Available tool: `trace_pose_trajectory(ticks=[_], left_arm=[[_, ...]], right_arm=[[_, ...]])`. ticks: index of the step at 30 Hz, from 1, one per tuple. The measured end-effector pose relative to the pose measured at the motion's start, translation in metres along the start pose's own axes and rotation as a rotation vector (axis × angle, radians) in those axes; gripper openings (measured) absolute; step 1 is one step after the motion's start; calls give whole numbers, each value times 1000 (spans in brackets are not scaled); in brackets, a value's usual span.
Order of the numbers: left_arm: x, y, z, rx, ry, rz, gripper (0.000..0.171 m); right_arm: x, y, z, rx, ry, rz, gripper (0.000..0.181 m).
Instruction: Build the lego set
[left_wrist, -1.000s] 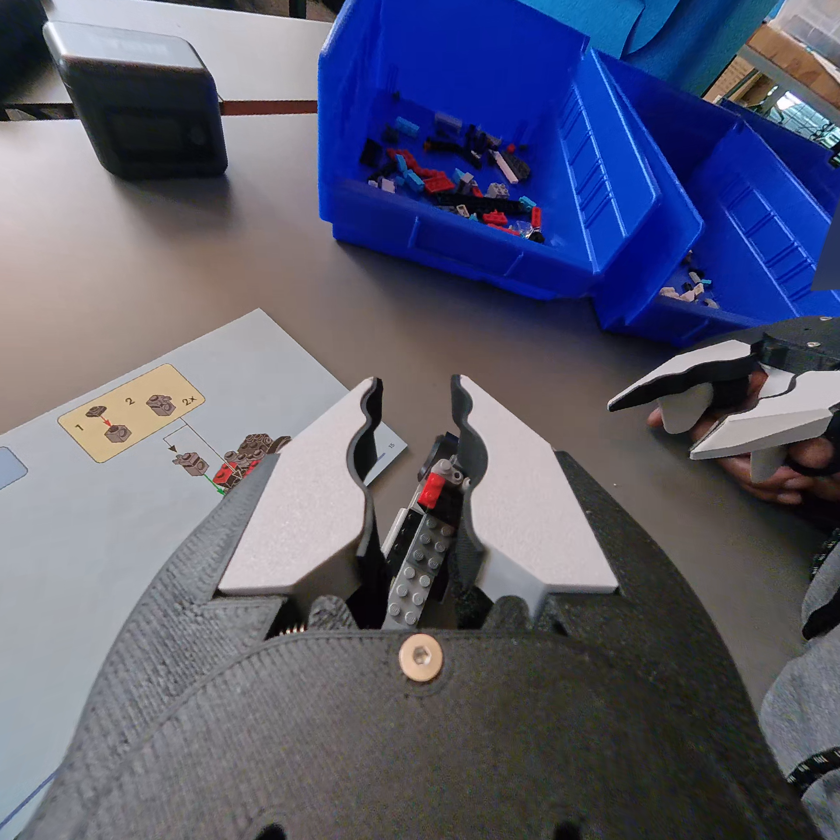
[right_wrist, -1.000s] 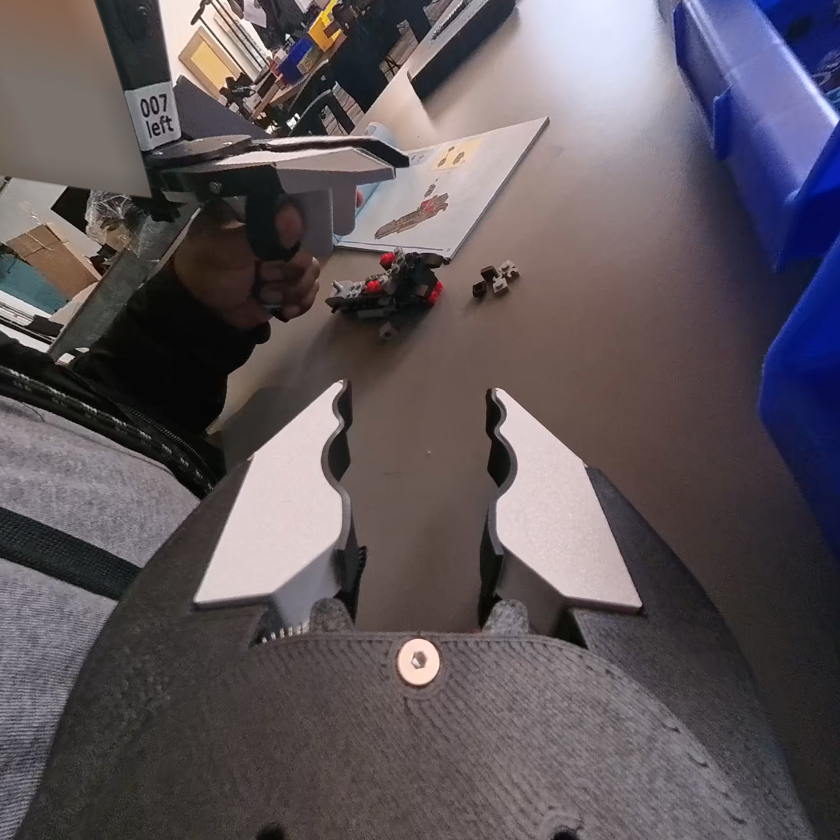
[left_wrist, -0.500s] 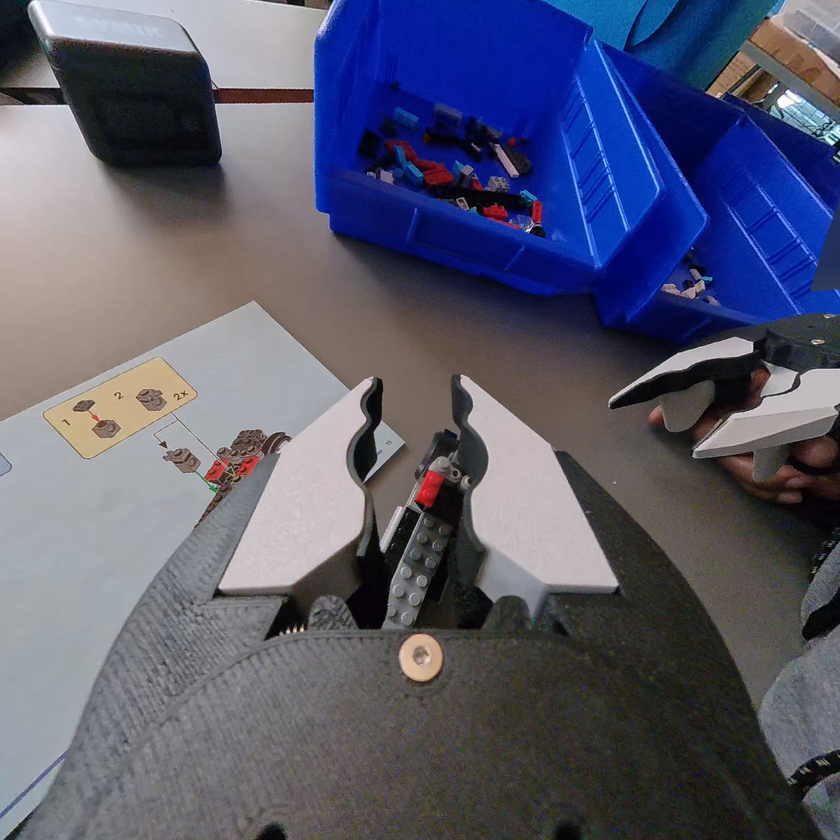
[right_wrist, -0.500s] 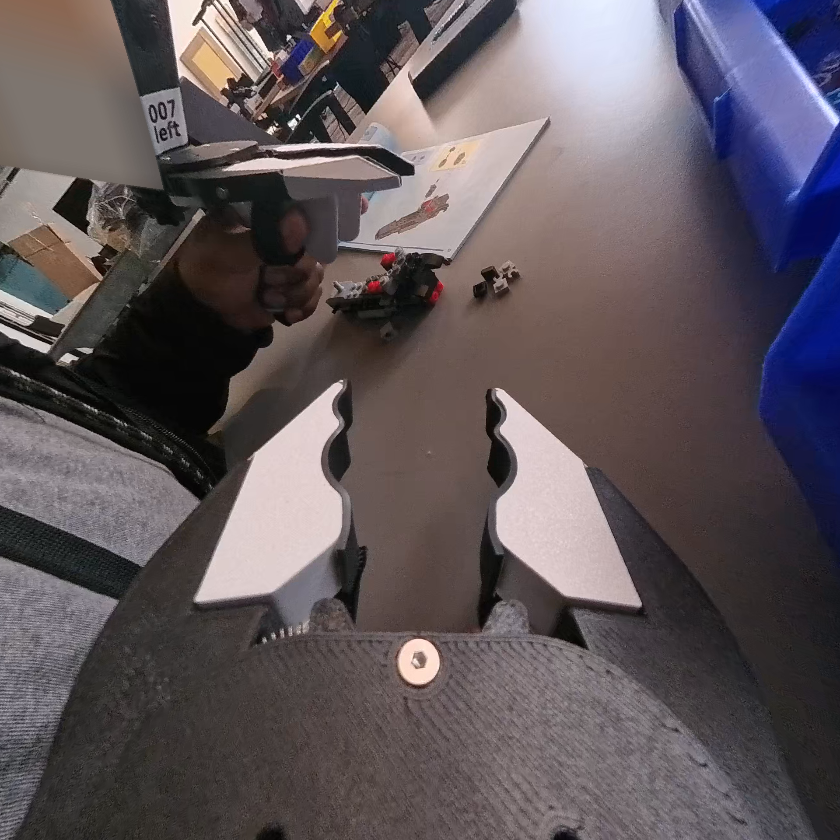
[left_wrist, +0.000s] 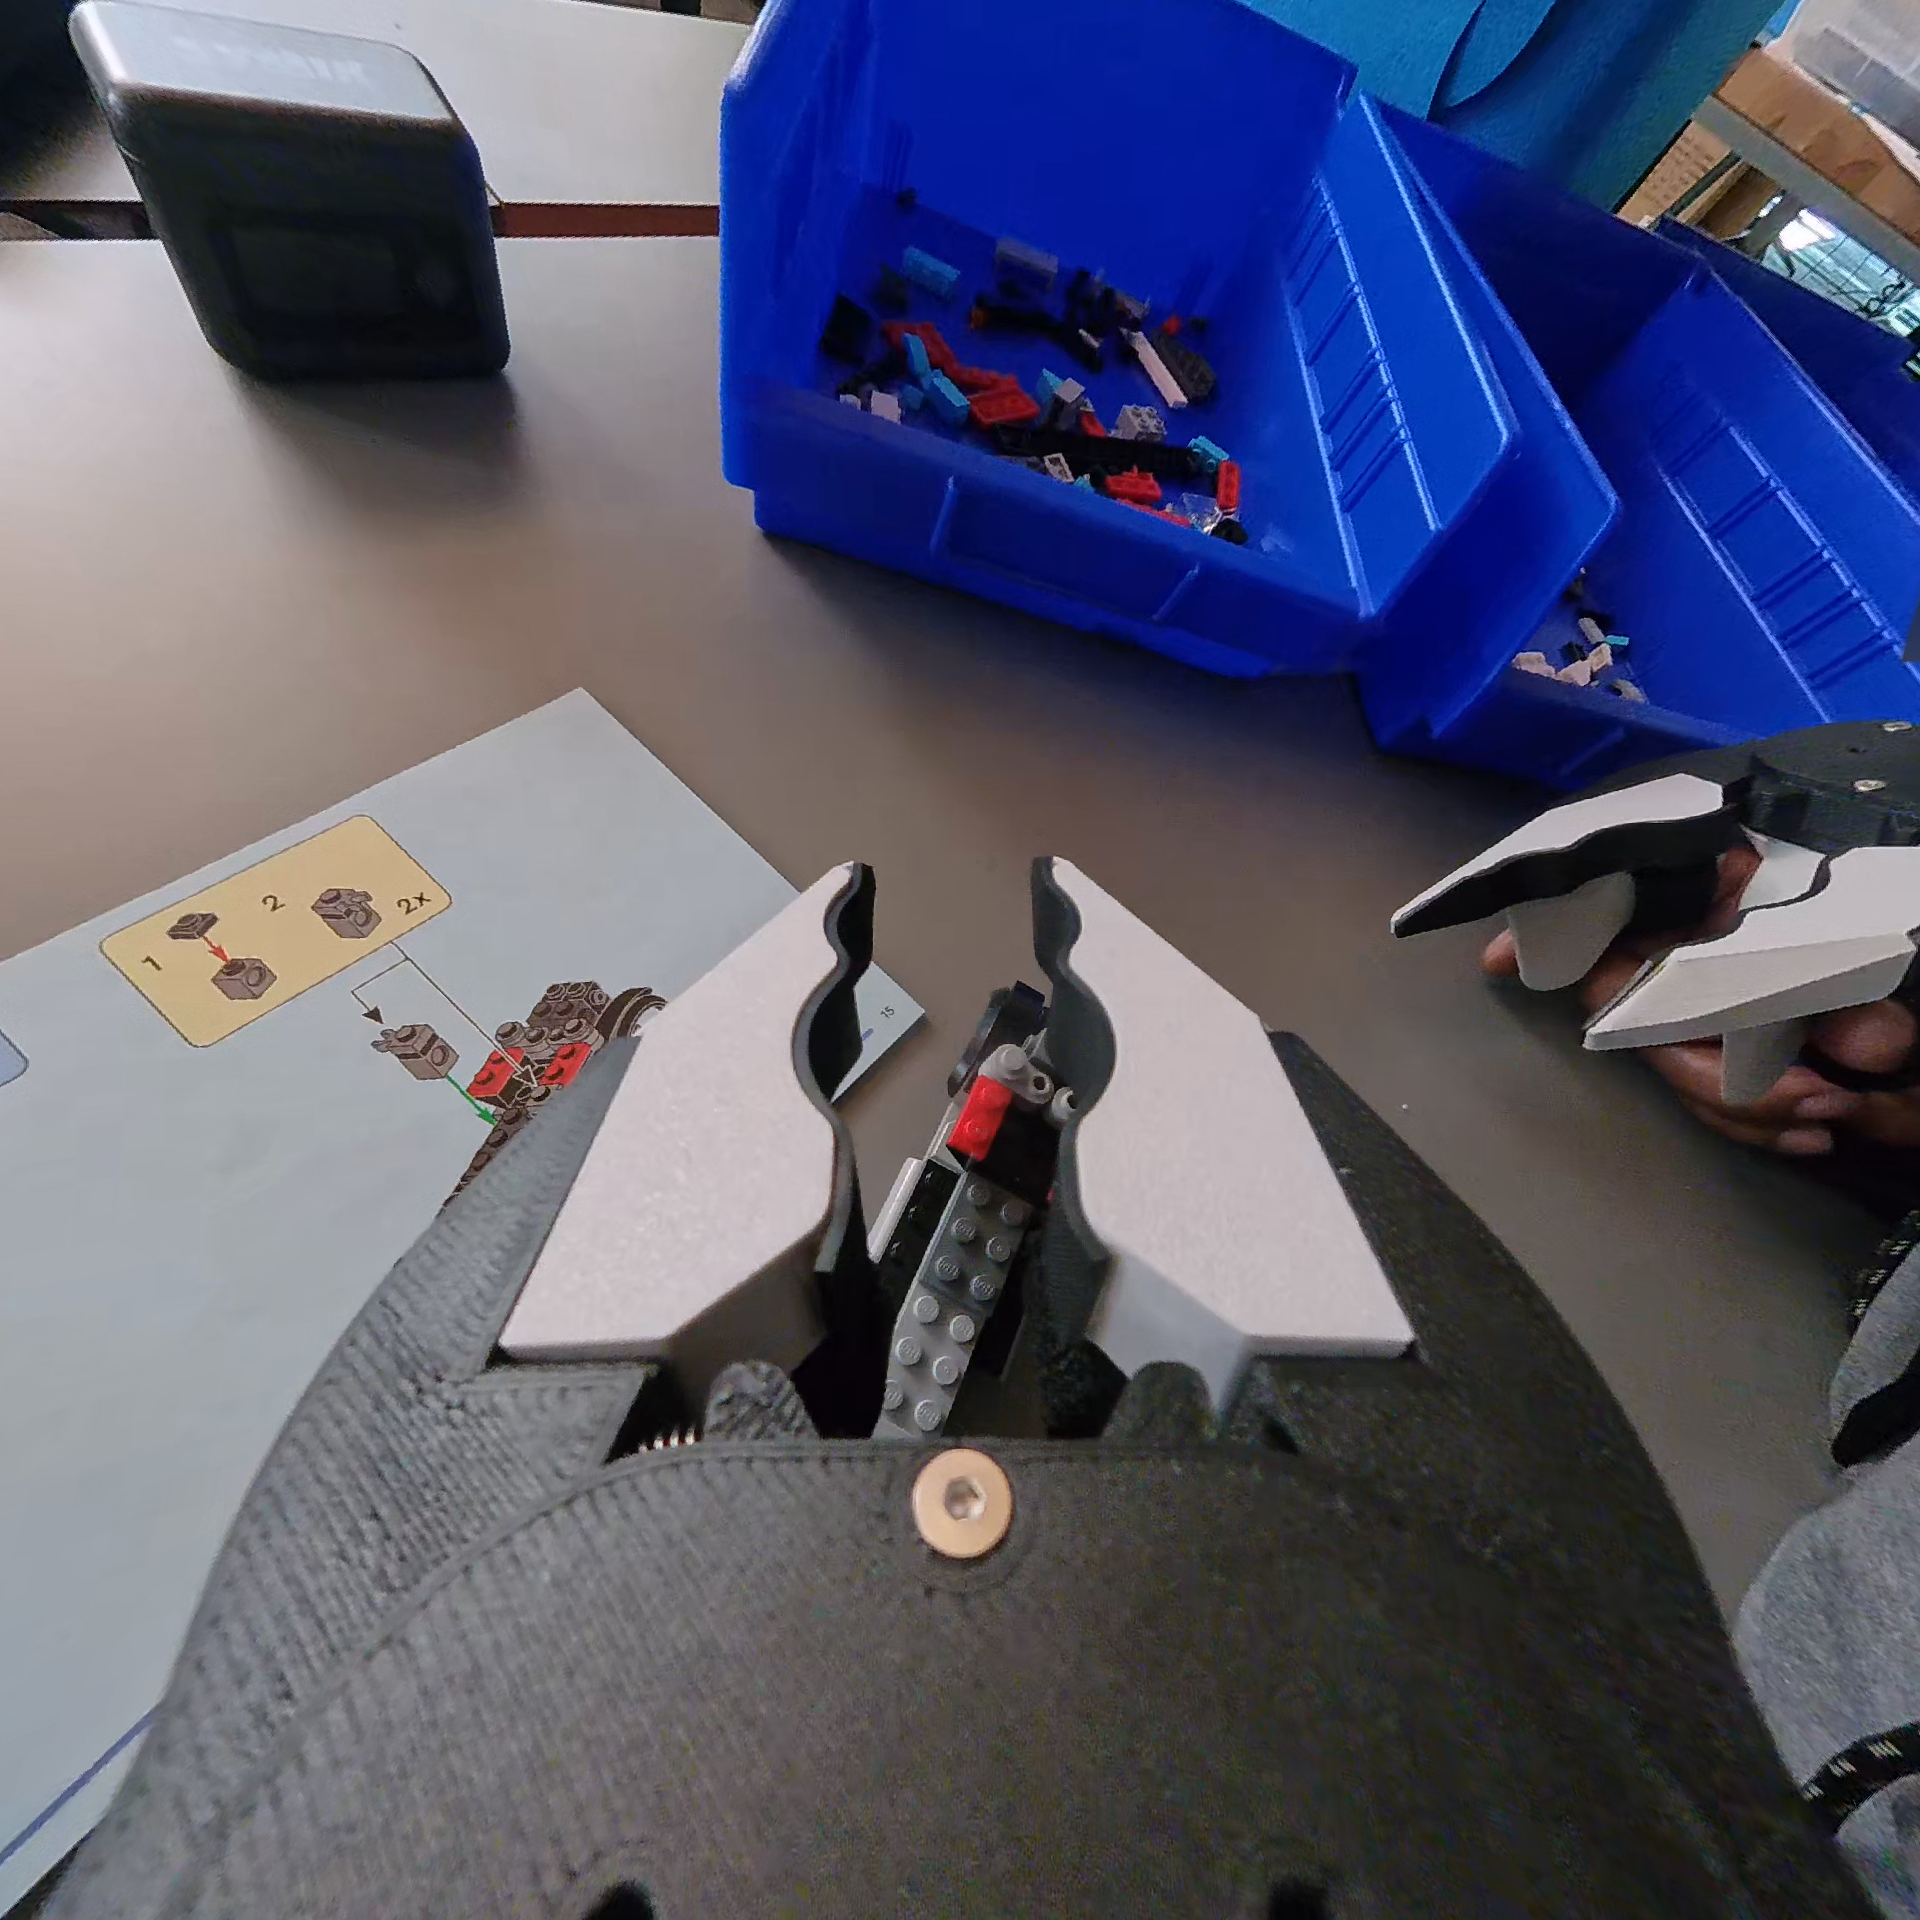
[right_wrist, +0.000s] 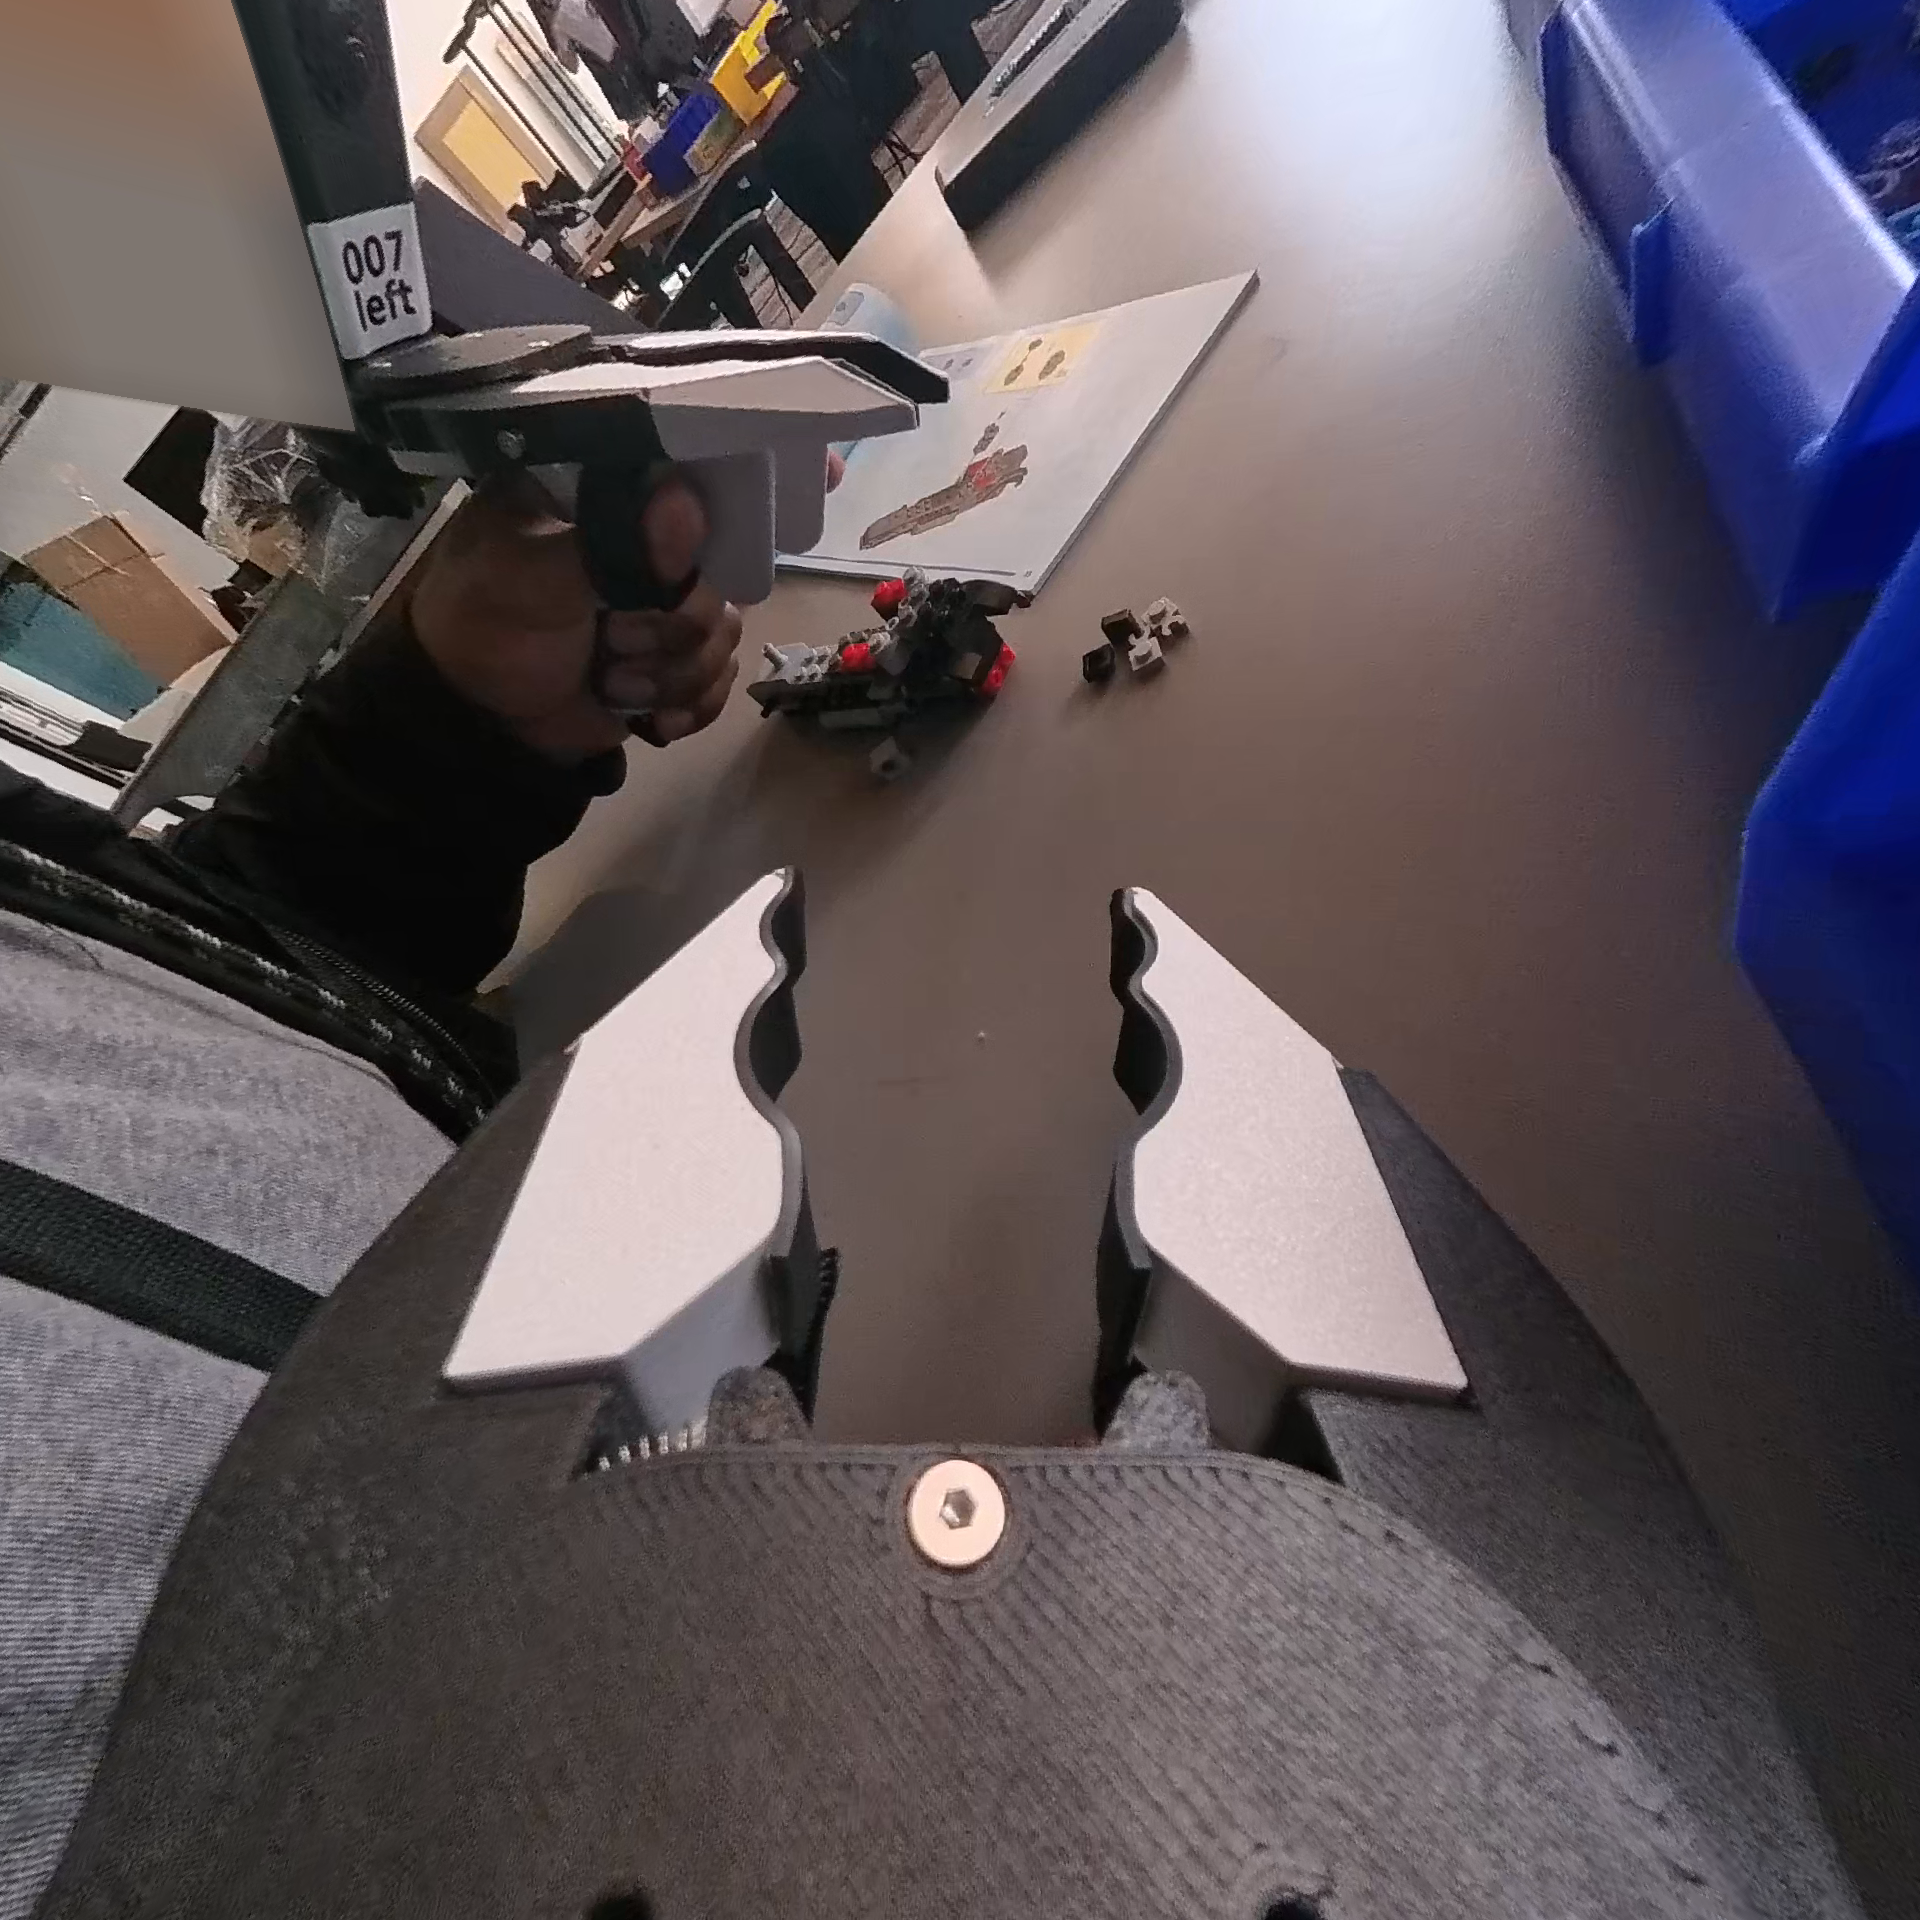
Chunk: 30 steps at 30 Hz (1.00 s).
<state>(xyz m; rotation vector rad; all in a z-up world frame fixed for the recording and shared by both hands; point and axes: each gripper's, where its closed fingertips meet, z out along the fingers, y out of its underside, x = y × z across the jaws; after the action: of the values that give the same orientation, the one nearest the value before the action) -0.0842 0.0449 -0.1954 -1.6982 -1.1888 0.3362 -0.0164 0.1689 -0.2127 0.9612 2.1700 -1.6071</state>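
Note:
A partly built lego model (right_wrist: 894, 665), black and grey with red bits, lies on the dark table. My left gripper (left_wrist: 951, 873) hovers just above it, open and empty; the model (left_wrist: 966, 1247) shows through the gap between its fingers. In the right wrist view the left gripper (right_wrist: 925, 400) is clearly off the table, over the model's left end. My right gripper (right_wrist: 956, 894) is open and empty, low over bare table, pointing toward the model; it also shows in the left wrist view (left_wrist: 1496, 982). A few small loose pieces (right_wrist: 1138, 639) lie right of the model.
The instruction booklet (left_wrist: 312, 1039) lies open left of the model. A blue bin (left_wrist: 1039, 582) holds several loose bricks (left_wrist: 1039, 384); a second blue bin (left_wrist: 1766, 582) stands to its right. A black box (left_wrist: 301, 208) sits at the far left. Tip to tip, the grippers are about 15 cm apart.
My left gripper has drifted slightly above the model, still open. The right gripper and the model have not moved.

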Motion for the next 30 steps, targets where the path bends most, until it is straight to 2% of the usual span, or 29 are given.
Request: trace_pose_trajectory(ticks=[7, 13, 20, 24, 30], left_arm=[[3, -1, 0, -4, 0, 1, 31], [18, -9, 0, 0, 5, 23, 31], [57, -16, 6, 9, 22, 57, 32], [83, -8, 17, -4, 39, 58, 32], [115, 10, 34, 0, 41, 37, 32]], right_arm=[[0, 0, 0, 2, -2, 0, 60], [-1, 0, -5, 19, -3, 0, 60], [-4, 0, -23, 73, -14, -2, 60], [-6, -1, -44, 132, -24, -32, 61], [-22, -2, -63, 182, -127, -94, 62]])
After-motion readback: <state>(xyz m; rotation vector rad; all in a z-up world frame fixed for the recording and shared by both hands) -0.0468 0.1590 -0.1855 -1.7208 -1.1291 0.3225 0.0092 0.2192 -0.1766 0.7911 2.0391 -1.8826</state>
